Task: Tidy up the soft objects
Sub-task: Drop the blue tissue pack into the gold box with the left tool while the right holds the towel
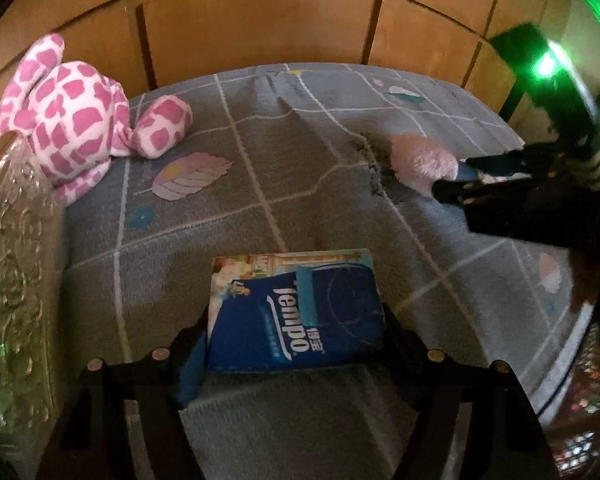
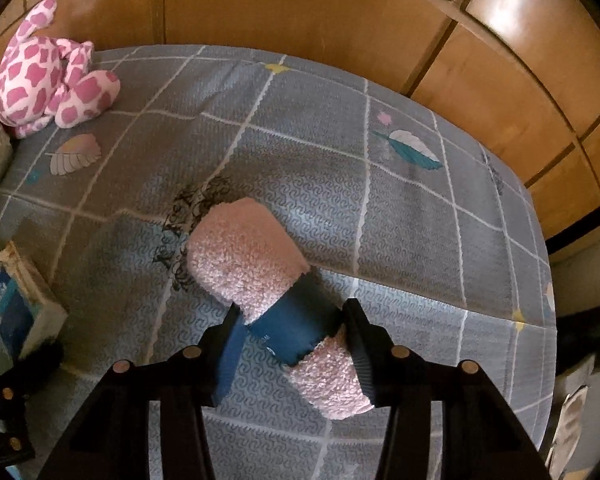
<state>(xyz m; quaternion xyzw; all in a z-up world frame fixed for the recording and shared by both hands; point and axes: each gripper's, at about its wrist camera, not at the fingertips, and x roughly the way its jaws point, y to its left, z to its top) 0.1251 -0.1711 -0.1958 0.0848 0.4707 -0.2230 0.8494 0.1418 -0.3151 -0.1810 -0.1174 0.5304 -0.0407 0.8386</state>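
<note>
Nearest the left claw (image 1: 296, 356), a blue tissue pack (image 1: 296, 312) lay flat on the bed (image 1: 260, 184), gripped at its sides between the two pads. The right claw (image 2: 292, 336) was closed on a pink fluffy roll (image 2: 246, 256), pressing it at its blue band (image 2: 296, 328) while the roll rested on the grey checked bedcover. Both objects appeared to be in the pick-up step, held but not yet carried anywhere. The next move would call for lifting each cleanly and bringing it toward the others, the soft roll being likely to sag or slip from the pads. Farther off, a pink-and-white plush toy (image 1: 72, 120) sat at the bed's far left corner against the wooden panelling (image 1: 260, 20). No container showed clearly; a patterned, glassy surface (image 1: 12, 280) edged the left side, its nature unclear.
</note>
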